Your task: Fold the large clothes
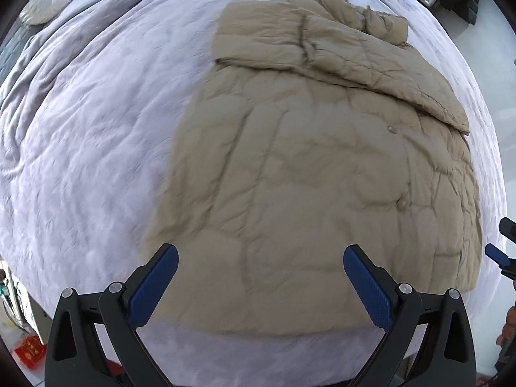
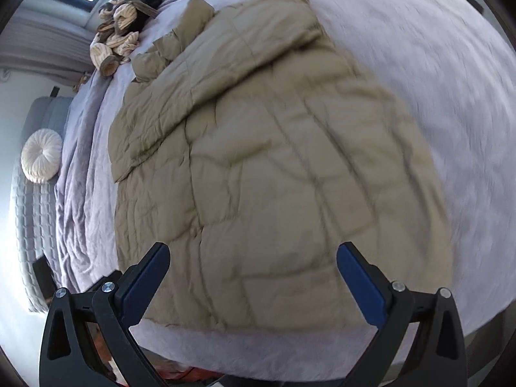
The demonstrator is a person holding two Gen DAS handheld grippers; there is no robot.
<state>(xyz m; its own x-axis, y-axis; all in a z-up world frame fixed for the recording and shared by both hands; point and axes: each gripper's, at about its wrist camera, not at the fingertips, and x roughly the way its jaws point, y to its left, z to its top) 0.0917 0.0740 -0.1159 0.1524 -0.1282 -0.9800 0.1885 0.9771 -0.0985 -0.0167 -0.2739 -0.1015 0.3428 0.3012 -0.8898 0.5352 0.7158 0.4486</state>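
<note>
Coat [image 1: 306, 177]: tan, quilted, lay flat on bed [image 1: 80, 129], sleeve folded across. Judged soft, bulky, light, slippery; best gripped at hem corners. Left tongs [image 1: 259, 261] and right tongs [image 2: 253, 258]: apart, empty.

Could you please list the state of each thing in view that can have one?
Coat: lying flat on the bed, a sleeve folded across the top, buttoned.
Left gripper: open, holding nothing.
Right gripper: open, holding nothing.
Bedspread: spread out, wrinkled.
Round cushion: propped at the bed's edge.
</note>
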